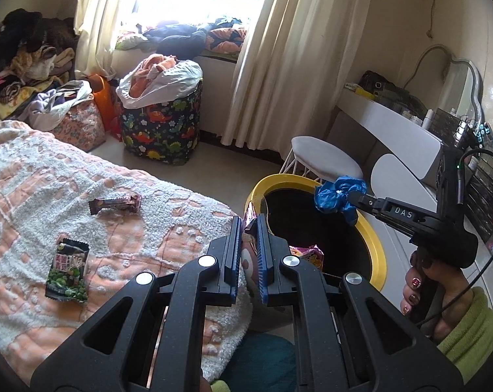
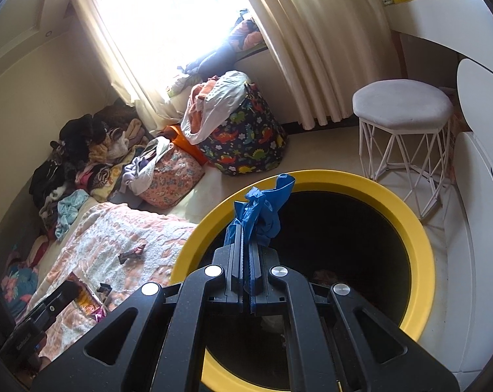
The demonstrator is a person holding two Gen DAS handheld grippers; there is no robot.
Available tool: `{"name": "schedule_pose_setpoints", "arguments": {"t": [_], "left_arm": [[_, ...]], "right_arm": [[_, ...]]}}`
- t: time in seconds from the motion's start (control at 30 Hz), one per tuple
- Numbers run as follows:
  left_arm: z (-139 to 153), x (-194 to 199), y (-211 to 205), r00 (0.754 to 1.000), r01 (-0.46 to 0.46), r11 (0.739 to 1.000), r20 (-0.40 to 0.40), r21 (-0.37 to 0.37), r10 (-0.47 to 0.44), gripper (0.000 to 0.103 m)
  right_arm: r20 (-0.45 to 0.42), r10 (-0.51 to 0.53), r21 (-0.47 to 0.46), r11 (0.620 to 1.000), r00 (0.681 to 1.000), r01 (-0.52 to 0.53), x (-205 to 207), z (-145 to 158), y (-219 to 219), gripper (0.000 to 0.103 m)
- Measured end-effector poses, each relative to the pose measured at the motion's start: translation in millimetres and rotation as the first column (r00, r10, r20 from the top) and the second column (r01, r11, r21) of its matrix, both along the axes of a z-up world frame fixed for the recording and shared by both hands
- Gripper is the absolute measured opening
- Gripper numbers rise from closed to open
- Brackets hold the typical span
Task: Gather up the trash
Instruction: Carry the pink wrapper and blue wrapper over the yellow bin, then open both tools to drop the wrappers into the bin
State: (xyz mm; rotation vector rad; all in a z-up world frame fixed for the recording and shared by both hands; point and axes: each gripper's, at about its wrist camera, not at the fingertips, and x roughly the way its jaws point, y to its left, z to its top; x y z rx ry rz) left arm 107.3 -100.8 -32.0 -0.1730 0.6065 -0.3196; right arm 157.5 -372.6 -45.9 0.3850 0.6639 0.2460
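A yellow-rimmed black bin (image 1: 375, 251) (image 2: 413, 228) stands beside the bed. My right gripper (image 2: 245, 245) (image 1: 352, 197) is shut on a crumpled blue plastic bag (image 2: 259, 205) (image 1: 336, 194) and holds it over the bin's mouth. My left gripper (image 1: 248, 225) is shut on a pink snack wrapper (image 1: 251, 251) at the bed's edge, next to the bin's rim. A green bean packet (image 1: 68, 269) and a dark candy bar wrapper (image 1: 115, 203) (image 2: 132, 253) lie on the bedspread. Another wrapper (image 1: 307, 254) lies inside the bin.
The pink and white bedspread (image 1: 34, 196) fills the left. A dinosaur-print hamper (image 1: 161, 127) (image 2: 246, 143), a floral bag (image 2: 171, 176) and clothes piles stand by the window. A white stool (image 2: 403, 124) and a white desk (image 1: 393, 130) stand right of the bin.
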Motion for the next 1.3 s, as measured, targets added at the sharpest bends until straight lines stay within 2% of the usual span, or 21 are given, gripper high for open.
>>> {"name": "schedule_pose_setpoints", "arguments": {"t": [0.5, 1.03, 1.07, 1.1, 1.13, 1.17, 1.2, 1.23, 1.3], "left_arm": [[-6.5, 9.2, -40.9, 0.996, 0.087, 0.995, -0.007, 0.049, -0.087, 0.005], [-28.3, 38.5, -79.3, 0.988, 0.155, 0.981, -0.040, 0.117, -0.151, 0.006], [-28.4, 40.5, -80.7, 0.988, 0.155, 0.981, -0.043, 0.116, -0.151, 0.006], [-28.8, 41.7, -81.0, 0.987, 0.156, 0.981, -0.044, 0.112, -0.151, 0.006], [-29.0, 42.7, -80.5, 0.988, 0.156, 0.982, -0.043, 0.111, -0.152, 0.012], [-29.2, 42.3, -80.4, 0.988, 0.153, 0.982, -0.041, 0.112, -0.149, 0.025], [-28.7, 42.2, -79.6, 0.989, 0.148, 0.983, -0.038, 0.111, -0.145, 0.034], [-28.2, 41.4, -77.8, 0.990, 0.143, 0.984, -0.033, 0.108, -0.140, 0.050], [-27.0, 38.7, -73.9, 0.991, 0.136, 0.986, -0.021, 0.096, -0.135, 0.059]], "right_arm": [[-0.047, -0.035, -0.001, 0.999, 0.998, 0.035, 2.8, -13.2, -18.0, 0.002], [-0.055, -0.073, 0.022, 0.997, 0.996, 0.075, 1.9, -16.9, -34.8, 0.003], [-0.055, -0.072, 0.023, 0.997, 0.996, 0.073, 2.1, -17.0, -34.3, 0.004], [-0.054, -0.071, 0.021, 0.997, 0.996, 0.073, 2.3, -16.9, -34.3, 0.009], [-0.053, -0.072, 0.018, 0.997, 0.996, 0.073, 2.2, -16.5, -33.7, 0.014], [-0.052, -0.075, 0.017, 0.997, 0.996, 0.076, 1.8, -16.3, -33.3, 0.034], [-0.046, -0.081, 0.022, 0.996, 0.996, 0.082, 1.0, -15.5, -34.0, 0.050], [-0.038, -0.088, 0.024, 0.996, 0.995, 0.089, 0.0, -14.7, -34.4, 0.050], [-0.033, -0.086, 0.024, 0.996, 0.996, 0.087, 0.0, -13.2, -34.3, 0.052]]}}
